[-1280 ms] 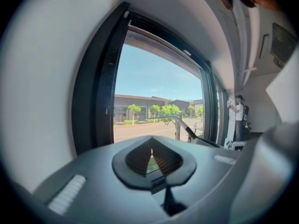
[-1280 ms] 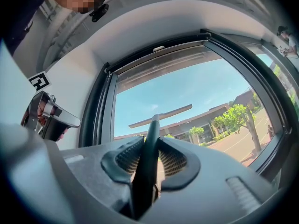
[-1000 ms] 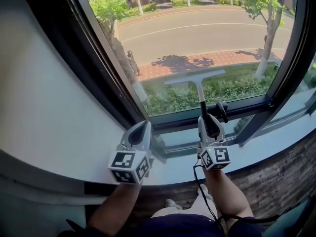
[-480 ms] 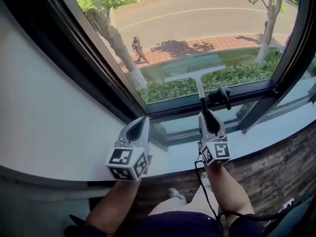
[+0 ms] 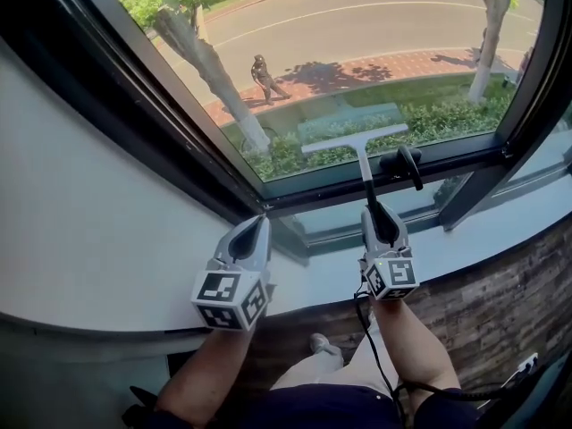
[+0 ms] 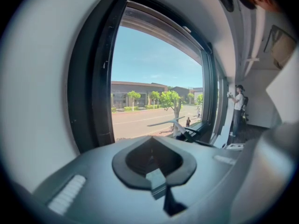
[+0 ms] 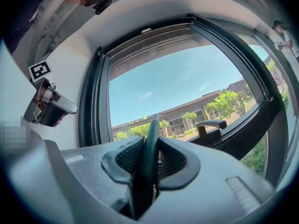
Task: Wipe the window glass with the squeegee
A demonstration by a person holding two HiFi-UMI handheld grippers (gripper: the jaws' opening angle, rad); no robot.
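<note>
The white wall (image 5: 80, 222) spreads out to the left of the left tool (image 5: 257, 226) and runs out of the head view on that side. Ahead of both tools stands the window glass (image 5: 375, 52). Its upper part is cut off in the head view, and a street, trees and a walking person (image 5: 264, 77) show through it. The dark window frame (image 5: 179, 150) slants down past the left tool and runs along the bottom of the pane, just beyond the tip of the right tool (image 5: 374, 211). Both tools hover over the pale sill (image 5: 500, 231), with a rough brick-like face (image 5: 509, 320) below it, nearer the person.

The left tool is clenched on nothing, its pads met around an empty hollow. It sits well to the left of the right tool, apart from the glass.

The right tool grasps the squeegee (image 5: 357, 143) by its handle. The lower end of the handle is swallowed by the jaws. The shaft rises straight ahead of the tool to a pale crossbar lying across the bottom of the pane. Whether the blade presses on the glass cannot be told. In the right gripper view the squeegee (image 7: 150, 143) is seen edge-on as a dark bar, so its blade is hidden.

A black window handle (image 5: 400, 164) juts out just right of the shaft, close ahead of the right tool. A thin black cable (image 5: 368, 347) hangs behind that tool, along the forearm.
</note>
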